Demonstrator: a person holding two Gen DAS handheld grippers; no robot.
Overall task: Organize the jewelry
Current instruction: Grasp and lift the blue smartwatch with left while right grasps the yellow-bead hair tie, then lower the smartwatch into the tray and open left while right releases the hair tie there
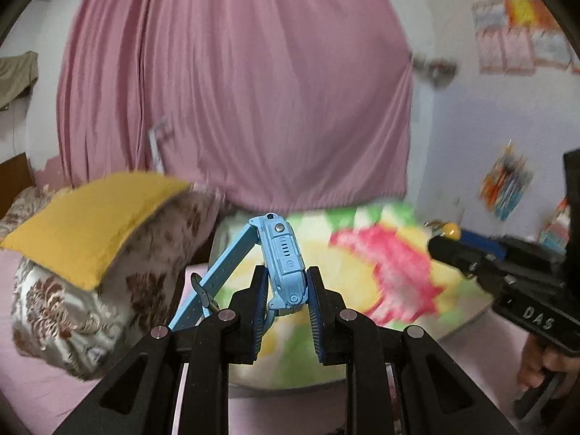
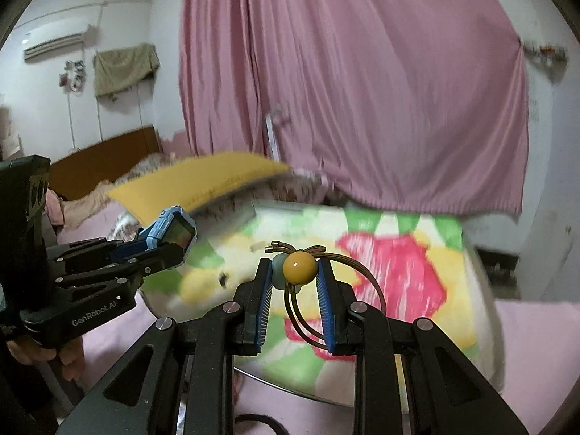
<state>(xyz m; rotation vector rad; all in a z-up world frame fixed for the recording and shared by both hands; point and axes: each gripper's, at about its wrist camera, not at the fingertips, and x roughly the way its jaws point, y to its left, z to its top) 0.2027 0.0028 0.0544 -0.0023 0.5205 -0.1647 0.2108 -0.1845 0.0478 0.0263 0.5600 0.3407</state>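
My left gripper is shut on a light blue smartwatch, held in the air with its strap hanging down to the left. It also shows in the right wrist view at the left. My right gripper is shut on a hair tie with a yellow bead and a pale green bead behind it; its brown elastic loop hangs to the right. The right gripper shows in the left wrist view at the right edge, with the yellow bead at its tip.
A folded flowery blanket in pink, yellow and green lies ahead on the pink bed. A yellow cloth lies on a brown-patterned pillow to the left. A pink curtain hangs behind.
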